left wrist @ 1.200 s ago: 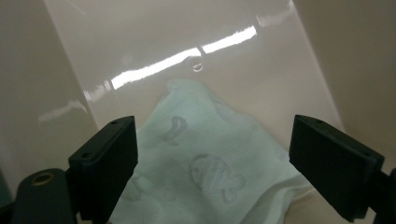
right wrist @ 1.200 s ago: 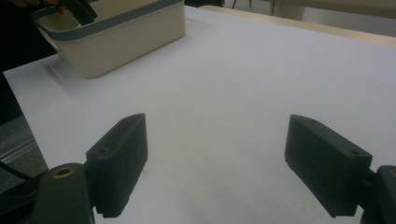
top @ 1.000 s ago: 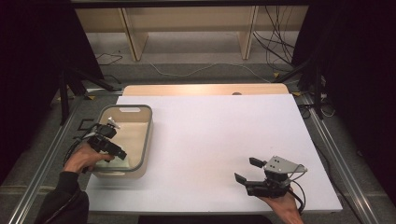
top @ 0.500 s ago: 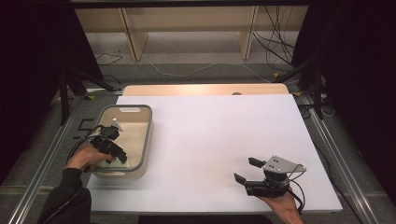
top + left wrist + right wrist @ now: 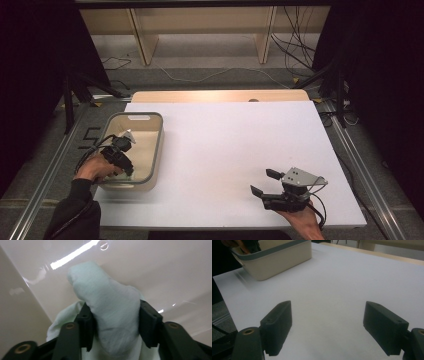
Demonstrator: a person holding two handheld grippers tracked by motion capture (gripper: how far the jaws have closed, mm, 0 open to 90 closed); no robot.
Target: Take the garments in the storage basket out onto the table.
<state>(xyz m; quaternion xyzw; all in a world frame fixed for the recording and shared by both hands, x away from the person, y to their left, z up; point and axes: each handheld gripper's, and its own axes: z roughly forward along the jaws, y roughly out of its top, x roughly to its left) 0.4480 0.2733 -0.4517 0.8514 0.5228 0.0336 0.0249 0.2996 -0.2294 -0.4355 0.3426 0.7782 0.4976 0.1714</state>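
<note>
Clamped on a pale cloth (image 5: 113,322), the left gripper (image 5: 121,150) sits inside the cream bin (image 5: 156,150), which serves as the landmark. In the left gripper view the cloth bulges up between the two black jaws, with more of it spilling down to their left, and the bin's glossy inner wall lies right behind it. A hand (image 5: 95,167) holds this gripper at the bin's near left rim. Well to the right of the bin, near the front edge of the white table (image 5: 225,145), the right gripper (image 5: 263,182) rests with its jaws spread wide and bare tabletop between them, pointing back toward the bin.
</note>
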